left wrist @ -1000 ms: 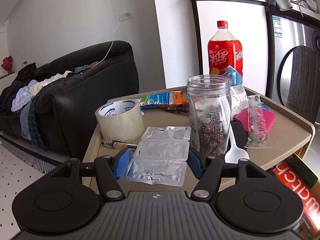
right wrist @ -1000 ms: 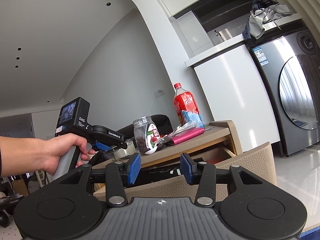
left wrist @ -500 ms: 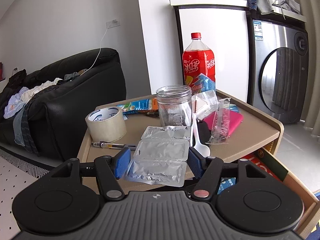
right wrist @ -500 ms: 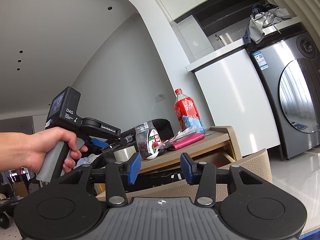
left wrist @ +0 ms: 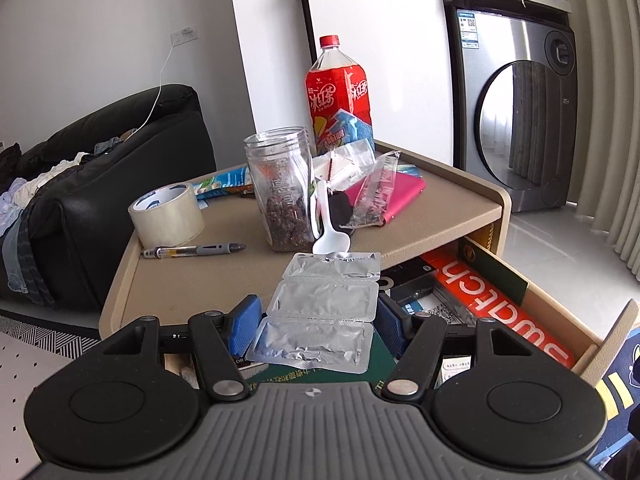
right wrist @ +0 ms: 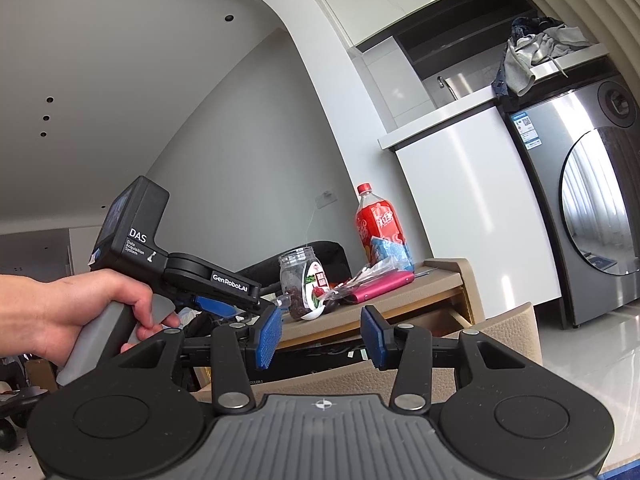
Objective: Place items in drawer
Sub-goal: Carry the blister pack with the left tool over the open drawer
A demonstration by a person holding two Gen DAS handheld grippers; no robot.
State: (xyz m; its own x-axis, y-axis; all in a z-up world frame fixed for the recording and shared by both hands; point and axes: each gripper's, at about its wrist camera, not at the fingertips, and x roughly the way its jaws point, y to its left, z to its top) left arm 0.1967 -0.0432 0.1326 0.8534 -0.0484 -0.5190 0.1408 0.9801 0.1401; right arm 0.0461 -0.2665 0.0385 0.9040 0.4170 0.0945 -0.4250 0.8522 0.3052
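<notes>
My left gripper [left wrist: 316, 322] is shut on a silver foil blister strip [left wrist: 326, 304], holding it in the air above the near end of the open drawer [left wrist: 560, 308]. The drawer sticks out under the tan tabletop [left wrist: 224, 264] and holds boxes, one red with white letters [left wrist: 504, 300]. In the right wrist view my right gripper [right wrist: 322, 336] is open and empty, low in front of the drawer's tan front panel [right wrist: 496, 332]. A hand [right wrist: 80, 312] holds the left gripper's black body [right wrist: 160, 264] at the left of that view.
On the tabletop stand a clear jar of dried fruit [left wrist: 282, 188], a red drink bottle [left wrist: 340, 96], a tape roll [left wrist: 166, 216], a pen [left wrist: 196, 250], a white spoon [left wrist: 330, 236] and a pink case [left wrist: 396, 196]. A black sofa [left wrist: 100, 160] is left, a washing machine [left wrist: 520, 112] right.
My left gripper has lifted and pulled back to the right with the blister strip, from over the tabletop to over the open drawer. The right gripper has stayed almost still.
</notes>
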